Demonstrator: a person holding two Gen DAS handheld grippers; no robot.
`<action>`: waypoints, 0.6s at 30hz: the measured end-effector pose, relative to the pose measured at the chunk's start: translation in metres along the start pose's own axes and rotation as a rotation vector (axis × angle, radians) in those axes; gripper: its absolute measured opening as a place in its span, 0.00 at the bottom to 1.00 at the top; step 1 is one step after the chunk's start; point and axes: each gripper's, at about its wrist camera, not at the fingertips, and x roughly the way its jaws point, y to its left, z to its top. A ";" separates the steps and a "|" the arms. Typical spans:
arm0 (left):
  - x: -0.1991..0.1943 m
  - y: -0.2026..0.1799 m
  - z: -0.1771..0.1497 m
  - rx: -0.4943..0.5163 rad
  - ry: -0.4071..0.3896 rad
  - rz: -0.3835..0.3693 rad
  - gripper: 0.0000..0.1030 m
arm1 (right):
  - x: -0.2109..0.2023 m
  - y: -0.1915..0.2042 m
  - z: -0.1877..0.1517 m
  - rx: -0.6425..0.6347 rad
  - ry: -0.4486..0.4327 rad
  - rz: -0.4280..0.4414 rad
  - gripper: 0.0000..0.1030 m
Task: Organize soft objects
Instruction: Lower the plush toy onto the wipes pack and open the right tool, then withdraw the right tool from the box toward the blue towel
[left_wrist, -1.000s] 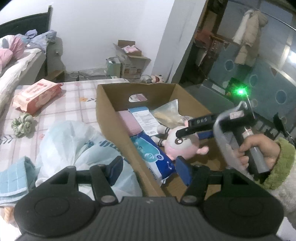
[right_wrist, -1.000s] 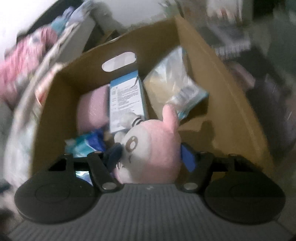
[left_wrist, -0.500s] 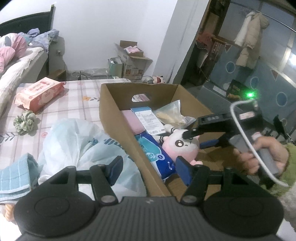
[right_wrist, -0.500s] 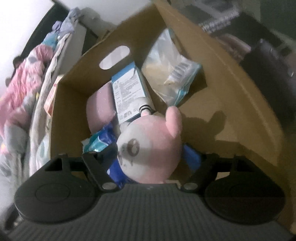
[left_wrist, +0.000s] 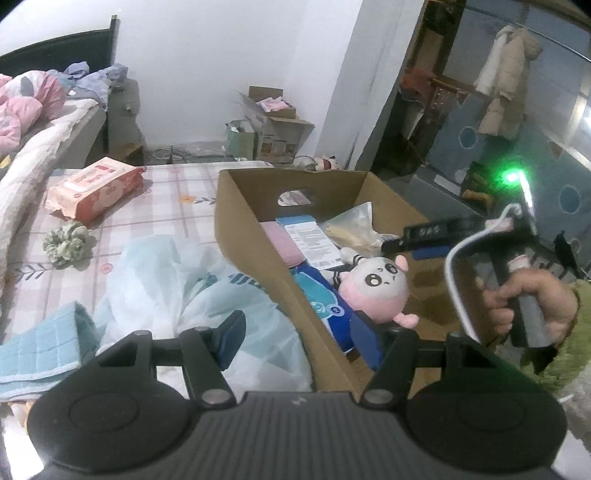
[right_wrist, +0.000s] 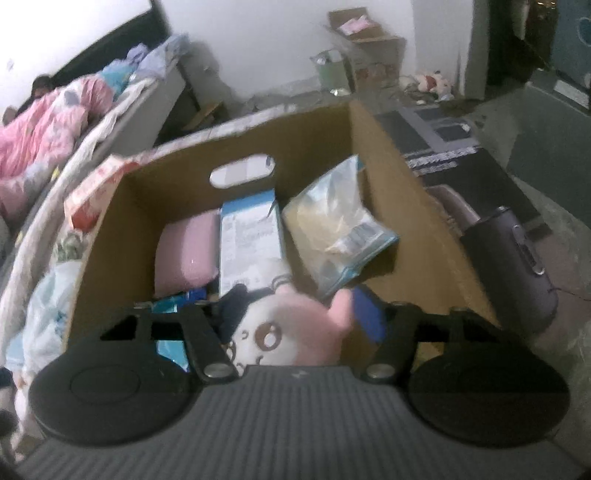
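In a bedroom, my right gripper (right_wrist: 295, 314) hangs over the open cardboard box (left_wrist: 258, 236) on the checked bedspread, its jaws having just been closing, with the pink plush doll (left_wrist: 373, 291) below and between them. From the left wrist view the doll lies in the box on a blue packet (left_wrist: 325, 306), beside a pink pad (right_wrist: 184, 254), a printed leaflet pack (right_wrist: 249, 240) and a clear bag (right_wrist: 332, 229); the right gripper's fingers stand above its head, apart from it, so I judge them spread and holding nothing. My left gripper (left_wrist: 295, 343) hovers with its jaws spread and empty, one finger over the pale plastic-wrapped bundle (left_wrist: 184, 288) outside the box wall, the other inside the box. The doll looks light, stuffed and squashy, unlikely to slip or break; I would take it across the round head or the body, where the stuffing gives the pads something to sink into, not by a thin ear or arm. A wipes pack (left_wrist: 96, 184) and a scrunchie (left_wrist: 66, 243) lie on the bed, not yet boxed.
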 end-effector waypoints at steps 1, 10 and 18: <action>-0.002 0.002 -0.001 -0.006 -0.002 0.001 0.62 | 0.007 -0.002 -0.002 0.019 0.028 0.004 0.50; -0.017 0.016 -0.014 -0.046 -0.015 0.010 0.62 | 0.004 -0.009 -0.003 0.113 0.036 0.067 0.51; -0.046 0.040 -0.029 -0.103 -0.054 0.066 0.64 | -0.026 0.019 -0.004 0.034 -0.059 0.066 0.56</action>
